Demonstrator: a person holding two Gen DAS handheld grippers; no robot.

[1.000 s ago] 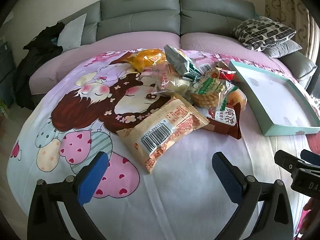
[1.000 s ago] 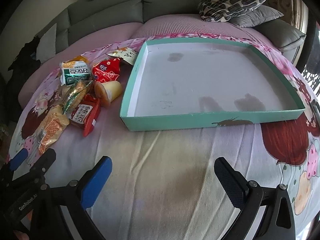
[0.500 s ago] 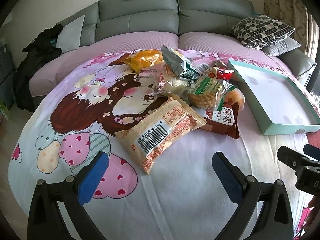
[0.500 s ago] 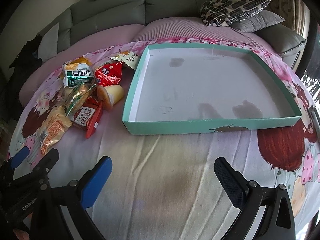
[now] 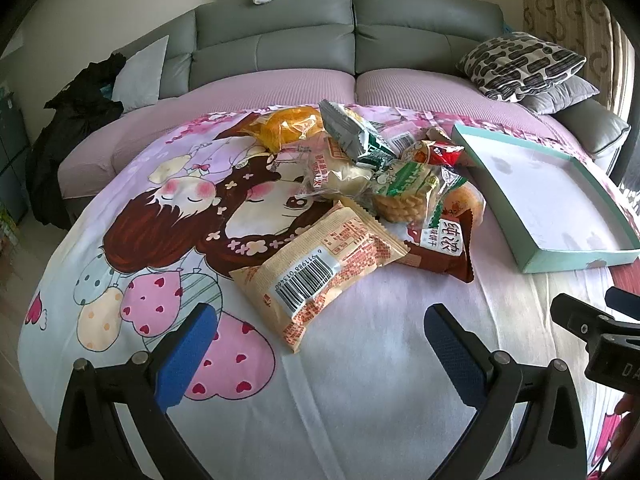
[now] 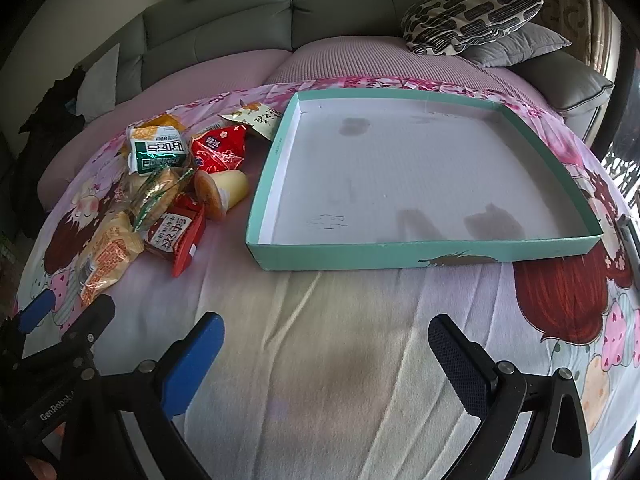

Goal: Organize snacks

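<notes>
Both grippers, left point(image 5: 320, 354) and right point(image 6: 326, 356), are hovering with jaws apart, gripping nothing. Only the left view is showing the beige packet's point(image 5: 320, 266) barcode at centre; the right view is showing the whole teal tray point(image 6: 420, 256), cut off elsewhere. Snacks point(image 6: 172, 196) are lying piled, partly hiding each other, on a cartoon sheet point(image 5: 160, 240) before a grey sofa point(image 5: 352, 36).

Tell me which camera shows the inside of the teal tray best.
The right wrist view: the teal tray lies straight ahead, its whole white floor and all four walls visible, nothing in it. The left wrist view catches the same tray only obliquely at the right edge, foreshortened.
</notes>
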